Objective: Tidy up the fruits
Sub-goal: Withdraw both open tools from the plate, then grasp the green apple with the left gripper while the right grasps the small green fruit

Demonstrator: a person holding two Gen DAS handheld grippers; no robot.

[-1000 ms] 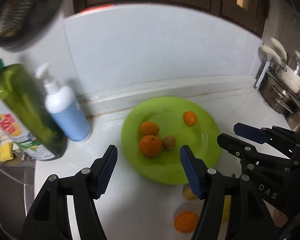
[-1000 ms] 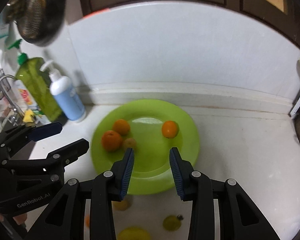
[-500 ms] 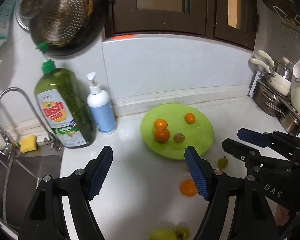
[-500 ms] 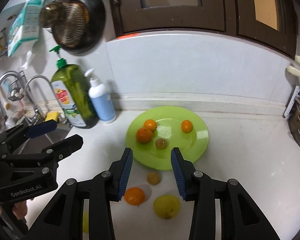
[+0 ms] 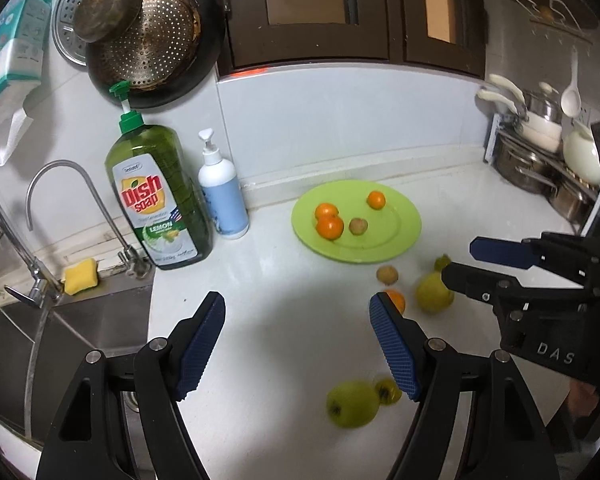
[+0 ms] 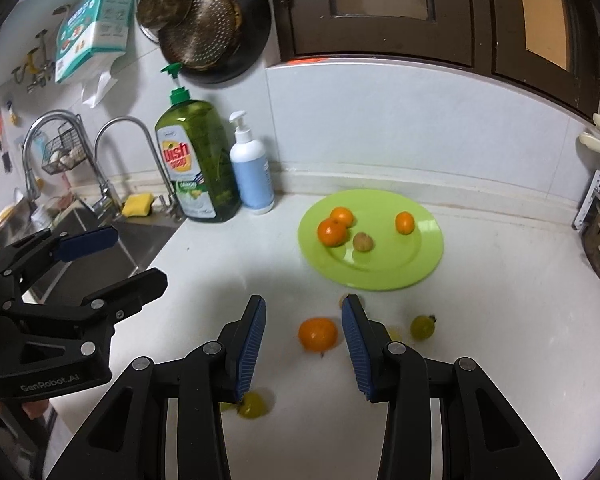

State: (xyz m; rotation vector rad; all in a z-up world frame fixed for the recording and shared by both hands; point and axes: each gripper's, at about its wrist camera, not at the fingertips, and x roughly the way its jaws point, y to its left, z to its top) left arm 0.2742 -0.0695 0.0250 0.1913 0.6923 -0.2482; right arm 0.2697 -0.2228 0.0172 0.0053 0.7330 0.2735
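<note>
Near the front edge of the white counter, both grippers hang above the surface with nothing between their pads. The left gripper has just been opening and its jaws stand wide apart. The right gripper is open too, its jaws narrower.

Loose fruit lies on the counter in front of them: a yellow-green apple touching a small yellow fruit nearest the front edge, then an orange, a pear-like green fruit and a small brown fruit.

Farther back sits a green plate holding three oranges and a brown fruit.

Toward the back left stand a dish soap bottle and a white pump bottle, beside the sink and a yellow sponge.
</note>
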